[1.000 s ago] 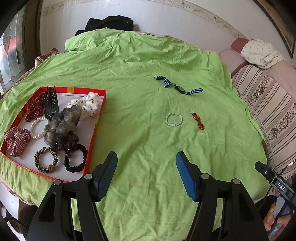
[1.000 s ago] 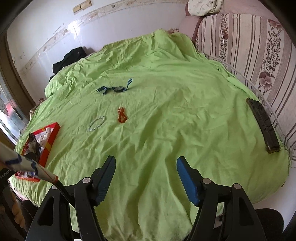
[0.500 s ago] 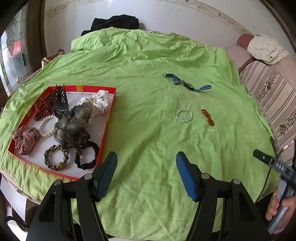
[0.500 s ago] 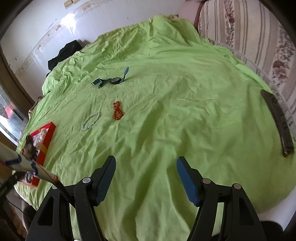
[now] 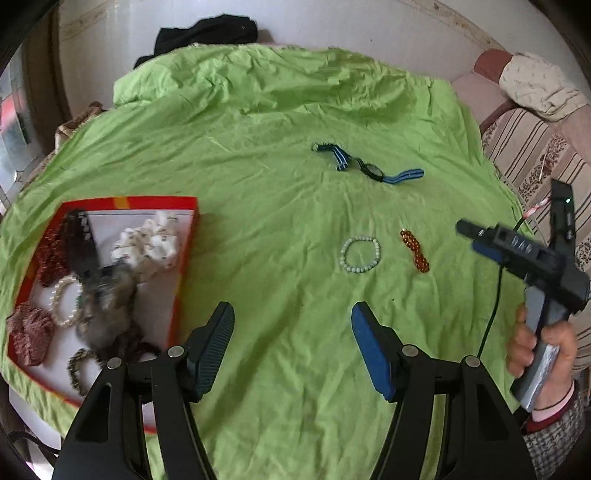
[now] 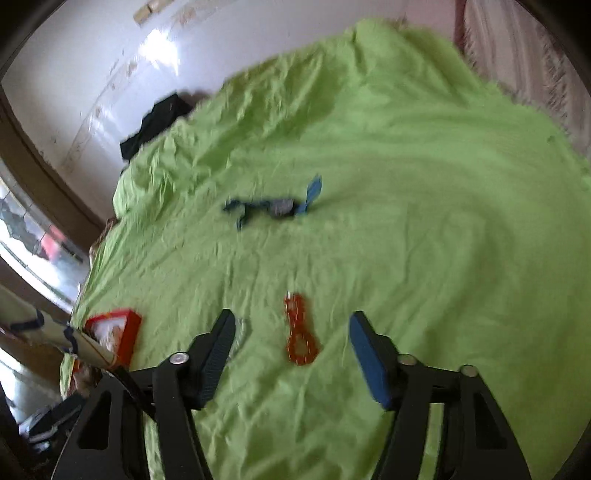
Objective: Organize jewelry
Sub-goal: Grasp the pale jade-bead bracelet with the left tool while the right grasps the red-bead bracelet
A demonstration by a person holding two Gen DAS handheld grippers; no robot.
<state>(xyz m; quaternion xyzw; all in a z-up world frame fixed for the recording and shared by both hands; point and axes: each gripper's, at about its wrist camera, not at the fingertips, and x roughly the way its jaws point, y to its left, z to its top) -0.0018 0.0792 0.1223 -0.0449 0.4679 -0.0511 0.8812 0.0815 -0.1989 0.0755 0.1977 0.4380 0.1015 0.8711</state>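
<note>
On the green cloth lie an amber bead bracelet (image 5: 414,250), a pale bead bracelet (image 5: 360,254) and a blue-striped watch (image 5: 369,169). A red-rimmed tray (image 5: 184,258) at the left holds scrunchies, a pearl bracelet and hair clips. My left gripper (image 5: 293,349) is open and empty, near the front edge. My right gripper (image 6: 291,350) is open, hovering just above the amber bracelet (image 6: 300,336), which lies between its fingers. The right gripper also shows in the left wrist view (image 5: 480,238). The watch (image 6: 275,206) lies beyond; the pale bracelet (image 6: 240,338) is mostly hidden by the left finger.
A striped sofa (image 5: 535,155) stands to the right with a folded cloth (image 5: 539,85) on it. Black clothing (image 5: 207,35) lies at the far edge by the wall. The tray (image 6: 118,332) shows at the left in the right wrist view.
My right gripper has moved forward and left, down toward the amber bracelet, which now sits between its fingers. My left gripper has shifted slightly; both stayed open.
</note>
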